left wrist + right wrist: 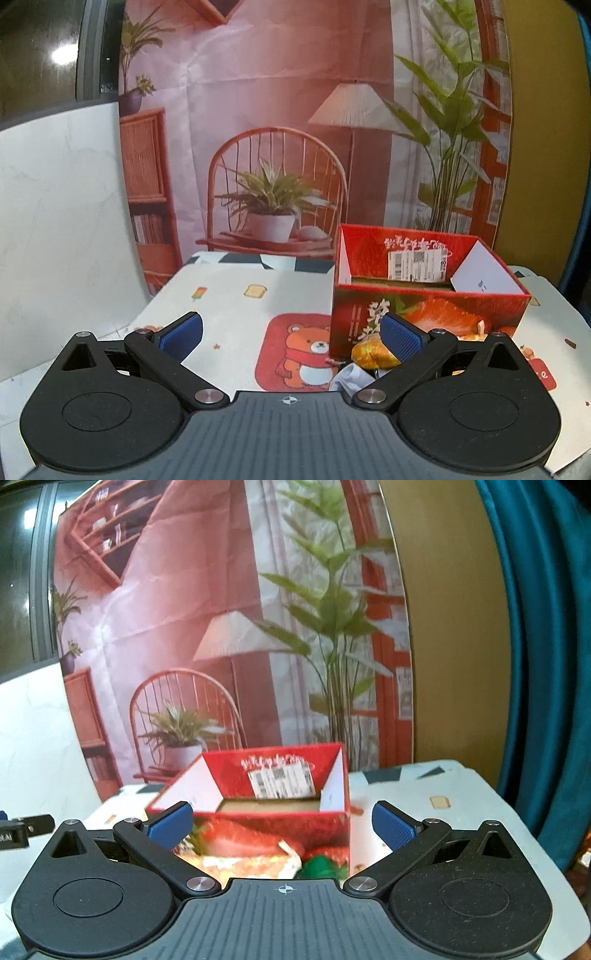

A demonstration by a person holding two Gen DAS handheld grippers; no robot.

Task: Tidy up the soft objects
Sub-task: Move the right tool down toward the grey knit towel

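Claws both gape, left claw (291, 338) and right claw (282, 821) empty; box (424, 295) open mid-frame, ready for toys (373, 356) heaped below.

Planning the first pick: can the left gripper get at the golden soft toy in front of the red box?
Probably yes. The left gripper is open, and the golden soft toy lies uncovered beside its right finger, before the red box; it must shift right.

A staged home-like set rather than a real room: a creased printed backdrop of a pink living room (280, 122) fills the centre, with bare white wall (62, 206) at left, and a cartoon bear tablecloth (236, 302) covers the table below.
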